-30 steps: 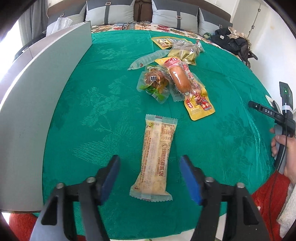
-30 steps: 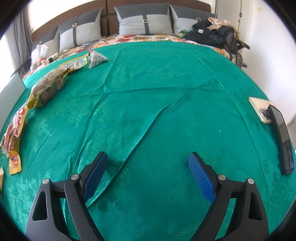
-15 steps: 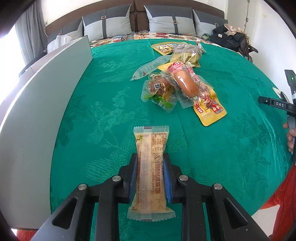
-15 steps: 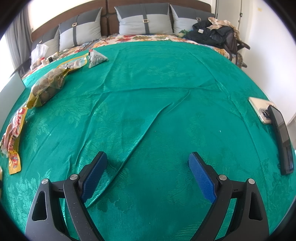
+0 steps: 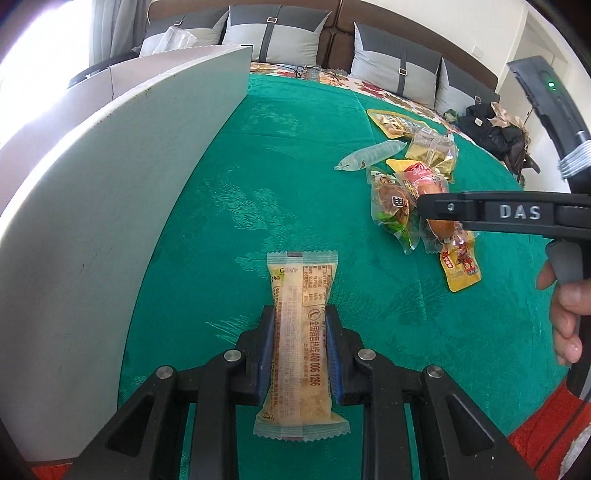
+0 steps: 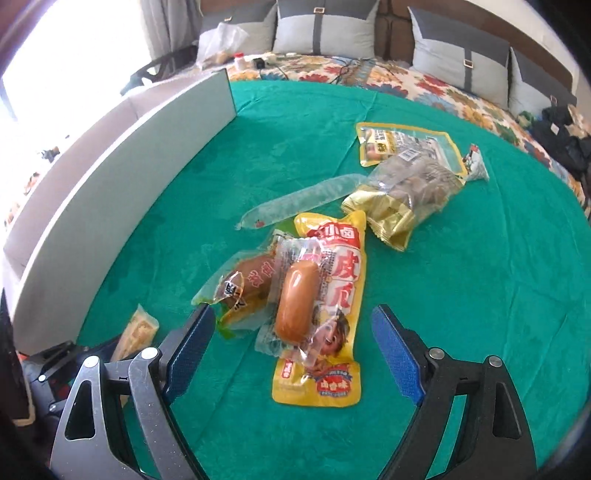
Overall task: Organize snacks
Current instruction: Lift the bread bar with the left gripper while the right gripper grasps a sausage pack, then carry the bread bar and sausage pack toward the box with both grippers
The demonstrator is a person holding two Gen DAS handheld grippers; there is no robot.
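My left gripper is shut on a long beige snack bar, held lengthwise above the green cloth. The bar's tip also shows in the right wrist view. My right gripper is open, low over a pile of snacks: a wrapped sausage lying on a yellow pouch, and a brown packet with green edges by its left finger. The right gripper also shows in the left wrist view above the same pile.
A white box wall runs along the left edge of the cloth. Further back lie a clear tube snack, a gold bag and a yellow flat pack. Pillows line the far side.
My left gripper closed on the snack bar and lifted it, moving nearer the white box. My right gripper swung left from the bare cloth to over the snack pile, still open.
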